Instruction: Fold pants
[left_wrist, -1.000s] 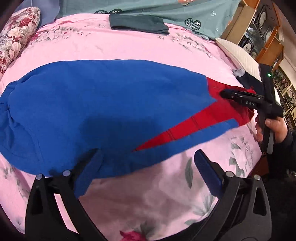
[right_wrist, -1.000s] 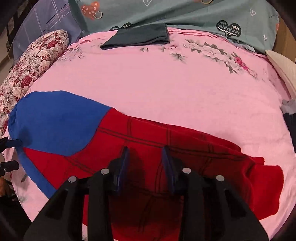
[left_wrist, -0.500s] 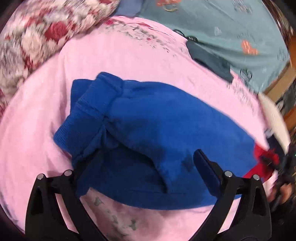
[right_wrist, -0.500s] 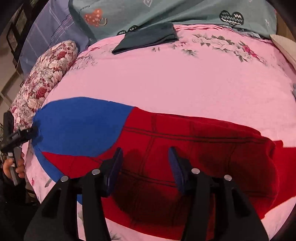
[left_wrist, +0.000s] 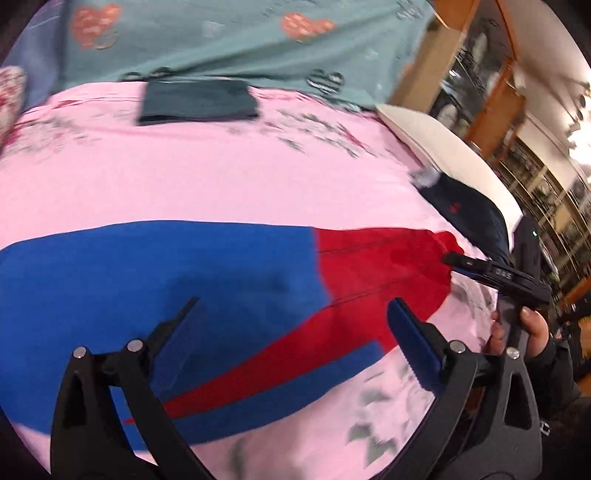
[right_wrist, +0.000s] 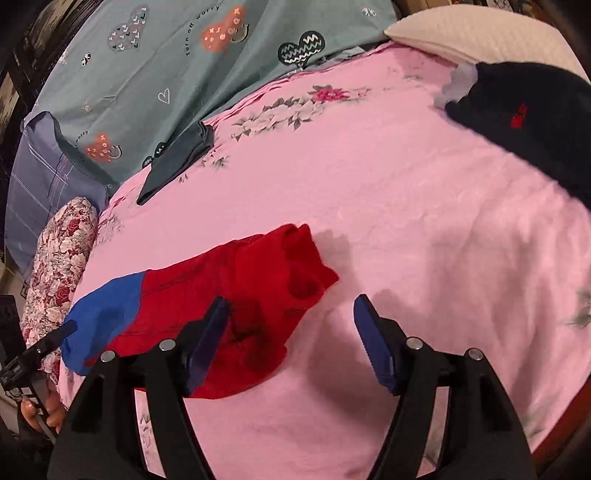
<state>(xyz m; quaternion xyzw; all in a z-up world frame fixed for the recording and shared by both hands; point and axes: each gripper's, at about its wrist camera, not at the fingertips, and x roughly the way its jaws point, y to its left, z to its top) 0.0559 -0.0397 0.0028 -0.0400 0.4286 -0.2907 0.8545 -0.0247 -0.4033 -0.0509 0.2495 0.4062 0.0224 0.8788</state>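
Blue and red pants (left_wrist: 192, 280) lie flat across the pink floral bedsheet (left_wrist: 221, 173), blue waist part at the left, red leg ends at the right. My left gripper (left_wrist: 295, 325) is open and empty, hovering above the pants' middle. In the right wrist view the red leg ends (right_wrist: 258, 280) lie left of centre. My right gripper (right_wrist: 291, 321) is open and empty above the leg ends' right edge; it also shows in the left wrist view (left_wrist: 495, 273) at the red end. The left gripper shows in the right wrist view (right_wrist: 33, 354) by the blue part.
A folded dark green garment (left_wrist: 195, 101) lies at the far side of the bed near a teal quilt (left_wrist: 221, 37). A dark navy garment (right_wrist: 528, 118) and a white pillow (right_wrist: 476, 33) lie at the right. A floral pillow (right_wrist: 59, 273) lies at the left.
My right gripper has opened wide and shifted right, off the red legs toward their end. My left gripper has swung from the blue waistband back toward the pants' middle.
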